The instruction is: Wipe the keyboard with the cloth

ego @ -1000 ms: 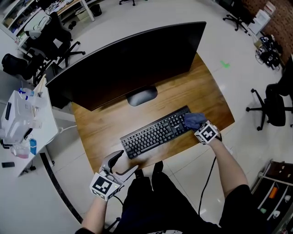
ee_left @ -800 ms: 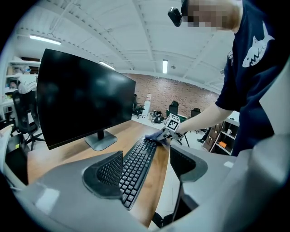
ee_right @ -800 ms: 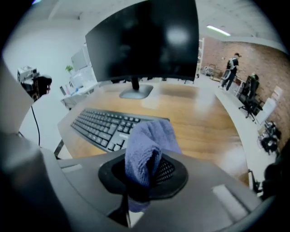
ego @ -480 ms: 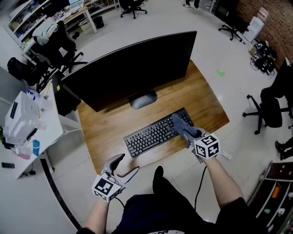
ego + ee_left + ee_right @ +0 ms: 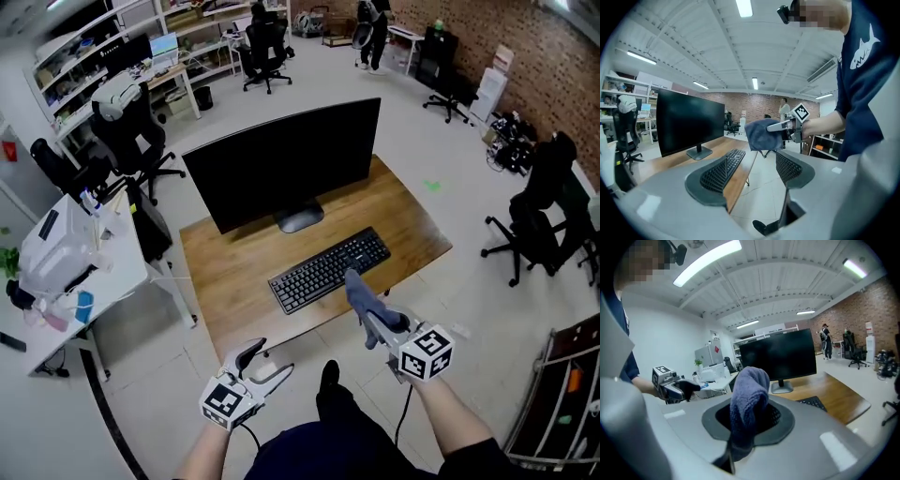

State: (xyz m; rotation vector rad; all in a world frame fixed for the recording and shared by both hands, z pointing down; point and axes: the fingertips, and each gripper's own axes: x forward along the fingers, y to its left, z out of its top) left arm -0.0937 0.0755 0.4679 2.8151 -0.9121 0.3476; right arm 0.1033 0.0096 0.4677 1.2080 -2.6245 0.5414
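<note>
The black keyboard [image 5: 329,269] lies on the wooden desk [image 5: 234,272] in front of the monitor, with nothing on it. My right gripper [image 5: 370,317] is shut on the blue-grey cloth [image 5: 361,293], held in the air off the desk's near edge, apart from the keyboard. The right gripper view shows the cloth [image 5: 748,403] bunched between the jaws. My left gripper [image 5: 265,365] hangs open and empty below the desk's near edge. From the left gripper view, the keyboard [image 5: 733,158] lies beyond the left jaw and the right gripper [image 5: 772,127] holds the cloth [image 5: 762,134] ahead.
A large black monitor [image 5: 288,163] stands at the desk's back on its stand [image 5: 300,221]. A white side table [image 5: 89,258] with bottles and a machine is to the left. Office chairs [image 5: 539,220] stand on the floor to the right and behind.
The right gripper lifted the cloth off the keyboard's right end and drew back off the desk. The head view pulled away from the desk; the left gripper stayed low and open.
</note>
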